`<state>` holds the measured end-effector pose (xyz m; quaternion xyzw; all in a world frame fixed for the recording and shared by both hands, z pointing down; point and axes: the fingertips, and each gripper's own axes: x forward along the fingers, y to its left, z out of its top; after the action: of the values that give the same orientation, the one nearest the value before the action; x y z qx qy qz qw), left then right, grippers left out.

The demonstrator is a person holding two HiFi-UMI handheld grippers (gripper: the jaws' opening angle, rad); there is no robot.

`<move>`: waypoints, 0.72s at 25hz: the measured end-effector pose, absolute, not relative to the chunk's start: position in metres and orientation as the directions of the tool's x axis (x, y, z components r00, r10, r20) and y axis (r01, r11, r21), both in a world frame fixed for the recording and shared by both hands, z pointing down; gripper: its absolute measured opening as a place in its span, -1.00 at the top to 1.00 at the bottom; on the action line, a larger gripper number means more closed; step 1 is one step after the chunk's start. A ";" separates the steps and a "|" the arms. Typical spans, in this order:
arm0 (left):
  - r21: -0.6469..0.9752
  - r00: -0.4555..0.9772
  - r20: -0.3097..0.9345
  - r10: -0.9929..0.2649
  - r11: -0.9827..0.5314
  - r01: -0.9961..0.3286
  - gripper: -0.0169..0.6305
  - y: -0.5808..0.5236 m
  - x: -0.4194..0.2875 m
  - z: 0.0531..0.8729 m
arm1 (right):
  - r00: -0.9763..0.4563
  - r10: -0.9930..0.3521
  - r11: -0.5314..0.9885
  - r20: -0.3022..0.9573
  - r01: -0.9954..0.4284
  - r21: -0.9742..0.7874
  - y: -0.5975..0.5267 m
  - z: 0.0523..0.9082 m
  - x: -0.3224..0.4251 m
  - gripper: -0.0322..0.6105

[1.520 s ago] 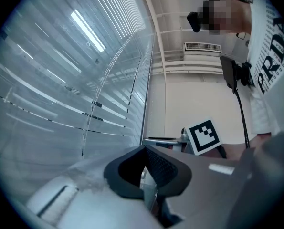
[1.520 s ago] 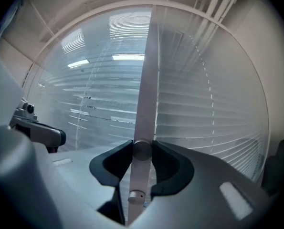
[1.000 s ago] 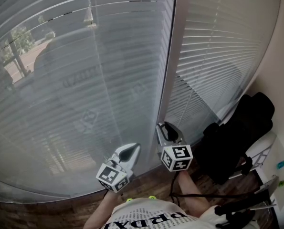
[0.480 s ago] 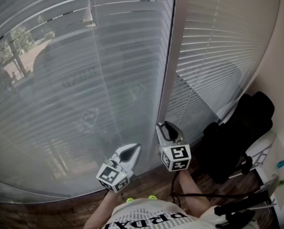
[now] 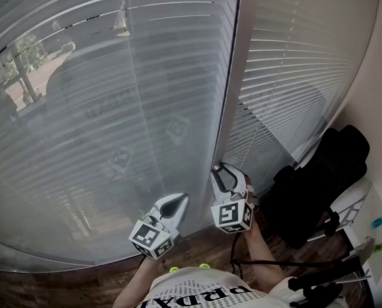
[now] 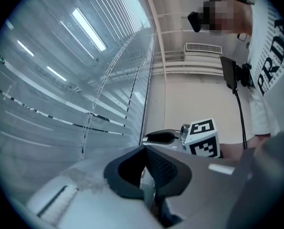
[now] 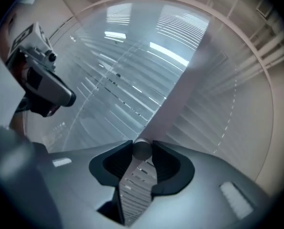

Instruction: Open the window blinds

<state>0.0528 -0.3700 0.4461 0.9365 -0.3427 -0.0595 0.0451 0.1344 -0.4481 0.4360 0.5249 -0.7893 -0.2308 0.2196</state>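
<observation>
Closest to us, our left gripper [image 5: 176, 201] has its jaws close together with nothing in them. It hangs just in front of the glass.

Beside it, our right gripper [image 5: 226, 175] is squeezing a thin grey rod [image 7: 142, 150] with a round end. The rod sits right between the two black pads [image 7: 168, 163] and touches both. We think this is the twist rod that tips the slats. It looks light, smooth and a bit slippery, so we need a firm squeeze or it will spin in the pads. Down low, where we have it, is a good place to hold. We should roll it and not tug, because a thin rod can pop off its hook.

Behind the rod stands the white window post [image 5: 232, 76]. On both sides of it hang the white window blinds [image 5: 113, 108], made of many thin flat slats. The slats are nearly shut. They look light and bendy and would crease if we poked them. A thin cord with a little bell-shaped pull [image 5: 120, 21] hangs higher up.

Farthest away, green trees [image 5: 20, 69] show dimly through the slats.
</observation>
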 end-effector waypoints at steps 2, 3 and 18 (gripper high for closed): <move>0.124 0.762 -0.081 -0.642 -0.765 -0.632 0.97 -0.370 0.054 0.446 | -0.351 -0.931 0.335 0.103 -0.704 0.626 -0.448 0.437 0.134 0.47; 0.124 0.763 -0.080 -0.642 -0.766 -0.631 0.97 -0.370 0.055 0.446 | -0.355 -0.929 0.336 0.099 -0.704 0.626 -0.448 0.437 0.134 0.47; 0.130 0.764 -0.071 -0.642 -0.765 -0.631 0.97 -0.370 0.054 0.448 | -0.384 -0.921 0.374 0.070 -0.817 0.439 -0.448 0.436 0.138 0.48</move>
<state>0.0544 -0.3705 0.4485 0.9378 -0.3393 -0.0557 0.0490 0.1379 -0.4483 0.4358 0.5332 -0.8146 -0.1688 0.1535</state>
